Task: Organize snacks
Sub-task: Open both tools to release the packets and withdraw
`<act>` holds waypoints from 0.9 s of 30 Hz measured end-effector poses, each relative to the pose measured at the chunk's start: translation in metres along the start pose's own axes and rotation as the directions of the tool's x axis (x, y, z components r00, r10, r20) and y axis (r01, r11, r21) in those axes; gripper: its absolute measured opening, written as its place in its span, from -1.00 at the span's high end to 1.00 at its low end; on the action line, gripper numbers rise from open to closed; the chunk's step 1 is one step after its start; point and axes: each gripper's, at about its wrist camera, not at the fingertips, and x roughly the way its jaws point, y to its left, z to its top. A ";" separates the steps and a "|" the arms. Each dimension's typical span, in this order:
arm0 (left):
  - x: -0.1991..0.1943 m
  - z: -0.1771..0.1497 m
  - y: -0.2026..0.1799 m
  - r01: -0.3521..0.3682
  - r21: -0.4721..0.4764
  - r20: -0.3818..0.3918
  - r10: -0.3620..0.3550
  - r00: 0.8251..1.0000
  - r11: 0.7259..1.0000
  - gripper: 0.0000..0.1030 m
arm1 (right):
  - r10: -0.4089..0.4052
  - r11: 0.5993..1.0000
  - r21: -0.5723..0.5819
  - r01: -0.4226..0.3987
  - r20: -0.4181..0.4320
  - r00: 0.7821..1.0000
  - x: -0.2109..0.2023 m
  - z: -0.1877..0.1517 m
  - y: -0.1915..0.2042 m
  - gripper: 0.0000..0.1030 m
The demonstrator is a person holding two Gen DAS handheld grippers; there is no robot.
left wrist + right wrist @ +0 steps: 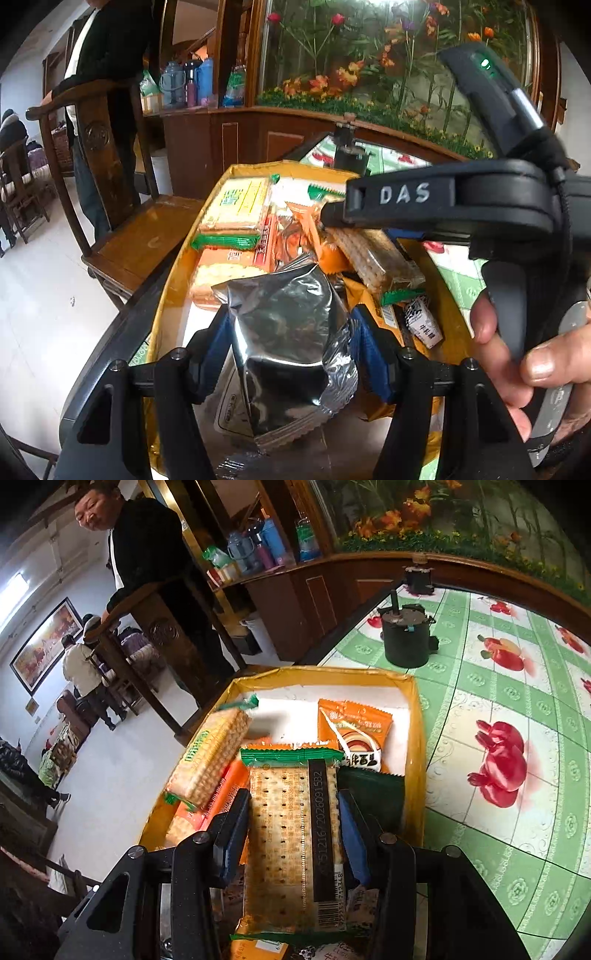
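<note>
Over the yellow-rimmed box point(417, 716) on the table point(480, 709), the left tongs point(291, 354) hold a silver foil packet point(288, 332) between their blue pads. The right tongs point(291, 834) grip a green-edged cracker pack point(288, 834) (its barcode strip faces up) above the other snacks inside this box.

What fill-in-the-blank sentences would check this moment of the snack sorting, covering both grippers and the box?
1. The left gripper holds a crinkled ____ foil packet.
2. The right gripper is closed on a clear cracker pack with ____ end seals.
3. Both packs are held over a shallow ____ cardboard box.
4. The tablecloth beside the box is green-checked with ____ fruit prints.

Missing words: silver; green; yellow; red
</note>
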 end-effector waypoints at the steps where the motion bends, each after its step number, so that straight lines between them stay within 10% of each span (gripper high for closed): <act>1: 0.001 0.000 0.000 -0.001 0.005 -0.002 0.001 1.000 1.000 -0.24 | 0.003 1.000 0.008 -0.003 -0.003 1.000 0.000 -0.001 -0.001 0.00; 27: 0.005 0.000 -0.002 -0.038 0.011 -0.023 0.038 0.999 0.999 -0.30 | -0.046 0.993 -0.107 0.056 0.094 0.995 -0.024 -0.016 0.017 -0.48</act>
